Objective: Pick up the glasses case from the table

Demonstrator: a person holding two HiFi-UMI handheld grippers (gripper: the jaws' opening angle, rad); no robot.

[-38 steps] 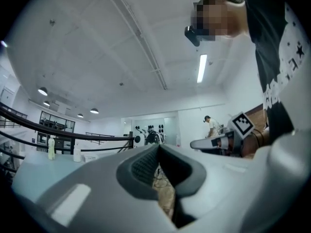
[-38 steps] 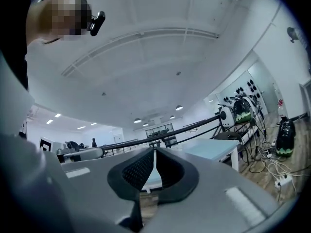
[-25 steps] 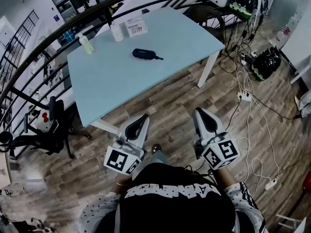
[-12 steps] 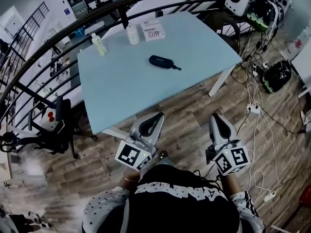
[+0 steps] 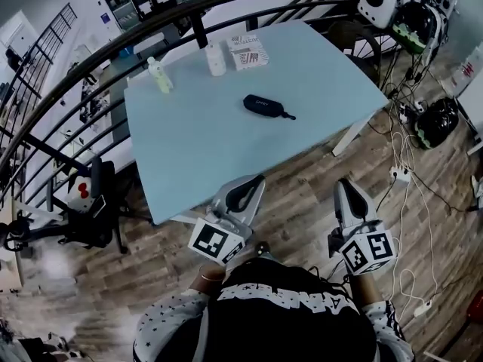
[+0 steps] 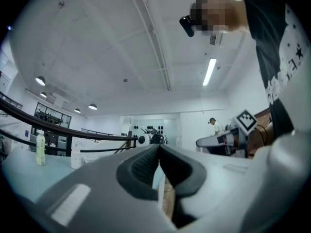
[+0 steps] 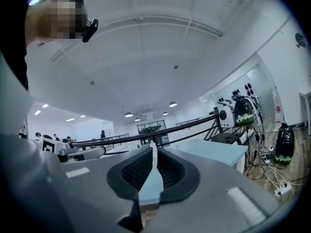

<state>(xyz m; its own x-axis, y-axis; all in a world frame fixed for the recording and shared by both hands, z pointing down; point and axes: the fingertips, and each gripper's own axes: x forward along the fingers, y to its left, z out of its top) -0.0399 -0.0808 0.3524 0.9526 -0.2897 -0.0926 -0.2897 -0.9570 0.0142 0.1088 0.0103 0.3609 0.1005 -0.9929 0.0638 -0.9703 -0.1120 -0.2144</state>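
A dark oval glasses case (image 5: 266, 105) with a short strap lies near the middle of the pale blue table (image 5: 196, 149). Both grippers are held level over the wooden floor, short of the table's near edge and well apart from the case. In the head view my left gripper (image 5: 255, 181) sits just at that edge, and my right gripper (image 5: 344, 185) is further right. My left gripper (image 6: 159, 147) has its fingertips together with nothing between them. My right gripper (image 7: 154, 149) also looks shut and empty. The case does not show in either gripper view.
At the table's far side stand a greenish bottle (image 5: 159, 75), a white bottle (image 5: 216, 59) and a printed box (image 5: 249, 53). A black railing (image 5: 113, 47) curves behind the table. An office chair (image 5: 90, 202) stands left; cables (image 5: 400, 173) and bags lie right.
Both grippers have moved forward toward the table. The table and case now sit nearer and lower in the head view. The jaws look the same.
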